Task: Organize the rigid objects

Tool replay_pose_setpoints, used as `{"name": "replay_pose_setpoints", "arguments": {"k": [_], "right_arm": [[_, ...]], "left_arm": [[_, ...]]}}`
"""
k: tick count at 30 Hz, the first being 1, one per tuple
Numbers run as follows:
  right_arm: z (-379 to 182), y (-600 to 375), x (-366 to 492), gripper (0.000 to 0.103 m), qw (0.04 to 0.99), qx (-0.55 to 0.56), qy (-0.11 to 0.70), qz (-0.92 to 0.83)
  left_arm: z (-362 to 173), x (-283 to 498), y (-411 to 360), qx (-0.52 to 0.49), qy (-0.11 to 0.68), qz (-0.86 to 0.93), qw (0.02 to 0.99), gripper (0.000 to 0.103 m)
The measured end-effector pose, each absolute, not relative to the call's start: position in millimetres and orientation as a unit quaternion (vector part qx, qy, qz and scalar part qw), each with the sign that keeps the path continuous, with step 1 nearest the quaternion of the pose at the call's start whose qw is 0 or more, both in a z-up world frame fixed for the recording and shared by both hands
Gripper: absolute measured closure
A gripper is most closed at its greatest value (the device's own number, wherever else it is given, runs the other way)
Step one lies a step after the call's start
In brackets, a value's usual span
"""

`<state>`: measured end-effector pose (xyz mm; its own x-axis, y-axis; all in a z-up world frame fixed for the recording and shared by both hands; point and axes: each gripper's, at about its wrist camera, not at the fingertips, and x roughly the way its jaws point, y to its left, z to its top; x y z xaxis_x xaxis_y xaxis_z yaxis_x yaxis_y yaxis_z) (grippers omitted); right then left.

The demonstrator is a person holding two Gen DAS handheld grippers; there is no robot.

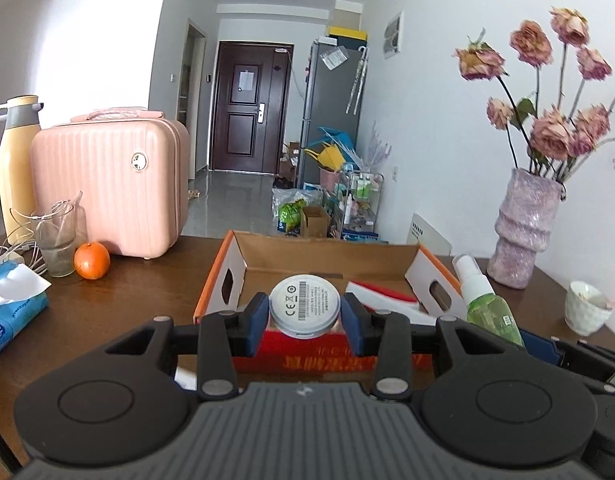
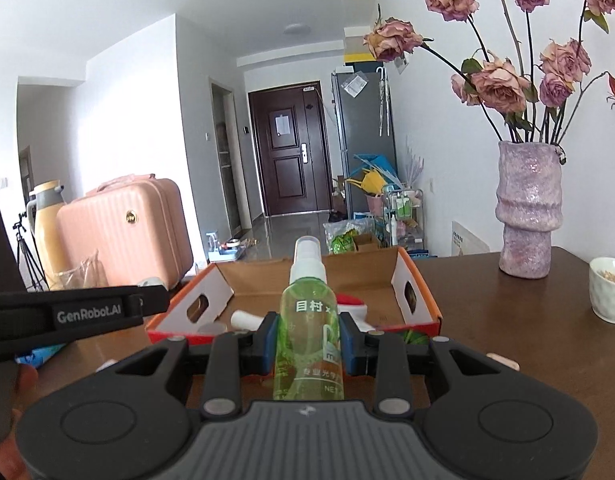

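My left gripper (image 1: 304, 316) is shut on a round white disc device (image 1: 304, 305), its labelled face turned toward the camera, held above the near wall of the open cardboard box (image 1: 327, 256). My right gripper (image 2: 307, 342) is shut on an upright green spray bottle (image 2: 309, 332) with a white pump top, just in front of the same box (image 2: 307, 276). That bottle (image 1: 487, 304) and the right gripper's dark body also show at the right of the left wrist view. Inside the box lies a red-and-white item (image 1: 383, 294), and a white tube (image 2: 245, 320).
On the brown table (image 1: 139, 304) stand a pink case (image 1: 111, 184), an orange (image 1: 91, 261), a glass (image 1: 59, 240), a yellow flask (image 1: 17, 168), a tissue pack (image 1: 11, 304), a purple vase of dried roses (image 2: 527, 208) and a white cup (image 2: 609, 288). A hand and strap (image 2: 67, 312) sit at left.
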<state>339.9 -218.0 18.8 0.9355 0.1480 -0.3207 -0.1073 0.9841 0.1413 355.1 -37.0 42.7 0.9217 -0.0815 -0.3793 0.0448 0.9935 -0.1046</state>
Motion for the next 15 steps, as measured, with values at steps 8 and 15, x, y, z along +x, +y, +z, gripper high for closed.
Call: {"name": "replay_pose_setpoints", "arguments": {"k": [8, 15], "right_arm": [[20.2, -213.8, 373.8, 0.073, 0.981, 0.071, 0.168, 0.067], [15.0, -208.3, 405.8, 0.073, 0.98, 0.076, 0.171, 0.066]], "left_arm": [[47.7, 387.7, -35.7, -0.059, 0.193, -0.014, 0.979, 0.063], [43.3, 419.8, -33.3, -0.073, 0.204, -0.005, 0.976, 0.063]]}}
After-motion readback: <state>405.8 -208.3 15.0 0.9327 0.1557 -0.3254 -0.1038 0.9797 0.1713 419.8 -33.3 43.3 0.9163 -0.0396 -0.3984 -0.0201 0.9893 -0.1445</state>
